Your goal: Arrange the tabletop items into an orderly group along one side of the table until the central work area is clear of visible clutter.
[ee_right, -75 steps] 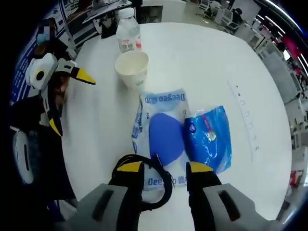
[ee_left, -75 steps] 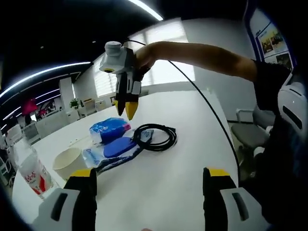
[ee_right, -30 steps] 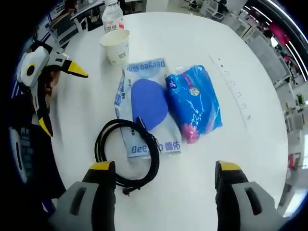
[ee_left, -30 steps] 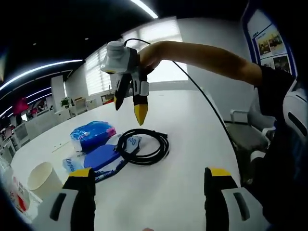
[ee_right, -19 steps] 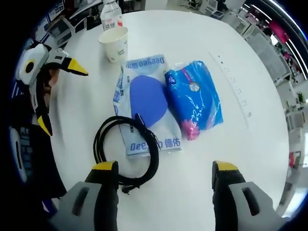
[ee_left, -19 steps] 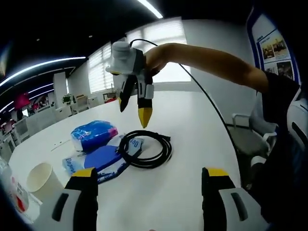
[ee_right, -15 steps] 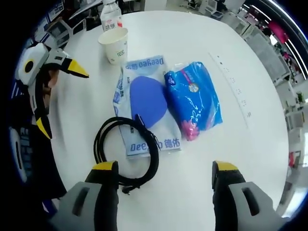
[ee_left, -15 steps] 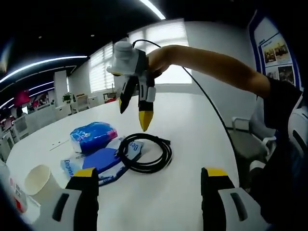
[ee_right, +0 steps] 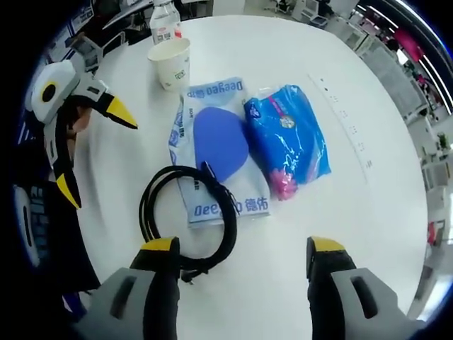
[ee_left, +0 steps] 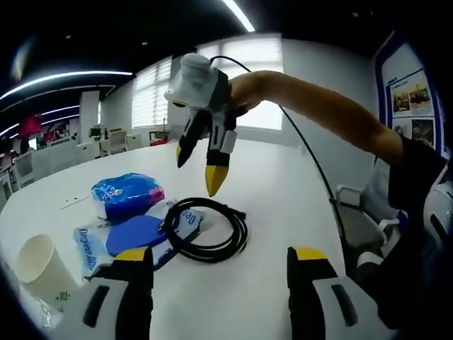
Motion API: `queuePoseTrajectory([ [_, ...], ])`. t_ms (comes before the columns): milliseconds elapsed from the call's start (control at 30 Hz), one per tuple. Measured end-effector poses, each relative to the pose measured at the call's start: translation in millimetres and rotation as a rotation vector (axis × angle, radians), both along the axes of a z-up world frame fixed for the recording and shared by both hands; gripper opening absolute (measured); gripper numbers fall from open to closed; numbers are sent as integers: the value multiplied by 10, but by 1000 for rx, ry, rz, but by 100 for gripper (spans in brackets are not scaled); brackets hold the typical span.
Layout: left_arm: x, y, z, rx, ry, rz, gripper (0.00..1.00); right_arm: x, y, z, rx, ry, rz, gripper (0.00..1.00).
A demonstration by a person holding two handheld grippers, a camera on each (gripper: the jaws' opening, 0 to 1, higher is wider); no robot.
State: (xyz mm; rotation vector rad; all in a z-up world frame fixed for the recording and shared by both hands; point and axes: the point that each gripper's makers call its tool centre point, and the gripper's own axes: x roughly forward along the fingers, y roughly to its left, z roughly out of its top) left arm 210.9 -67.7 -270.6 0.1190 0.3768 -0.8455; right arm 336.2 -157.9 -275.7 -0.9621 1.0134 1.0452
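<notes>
Over the white round table (ee_right: 297,42) the right gripper (ee_left: 204,160) hangs with its yellow-tipped jaws spread, pointing down at the coiled black cable (ee_right: 188,219), which lies half on the clear packet holding a blue pad (ee_right: 218,150). The left gripper (ee_left: 214,255) waits low at the near edge, jaws spread wide and holding nothing; it also comes into the right gripper view from the left. Counting what sits out: one cable coil, one clear packet with the blue pad, one blue tissue pack (ee_right: 287,146) touching that packet's side, one paper cup (ee_right: 171,61) beyond them, and one plastic bottle (ee_right: 164,23) just past the cup. All five are bunched in a line from the middle toward the far edge, so the centre is not yet cleared. My worry is the cable: if the jaws nip a single loop, I expect the coil to unwind and trail, and since it overlaps the slick packet it could drag that along or nudge the tissue pack. A sweep toward the far end might also tip the light cup.
</notes>
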Motion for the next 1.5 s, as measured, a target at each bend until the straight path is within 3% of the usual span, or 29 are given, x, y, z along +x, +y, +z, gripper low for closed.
queuePoseTrajectory([
  [567,190,-16,-59,-36,36,45,67,-39,14,-82,14,38,16,58],
  [700,258,-11,-44,-90,59,78,64,-61,19,-120,17,50,23,56],
  [1067,332,-23,-106,-100,89,99,60,-39,51,-121,17,67,34,51],
  [1200,376,-13,-68,-145,106,123,58,-75,42,-133,16,67,35,50],
  [1500,453,-76,-109,-127,118,132,55,-131,66,-185,23,74,44,47],
])
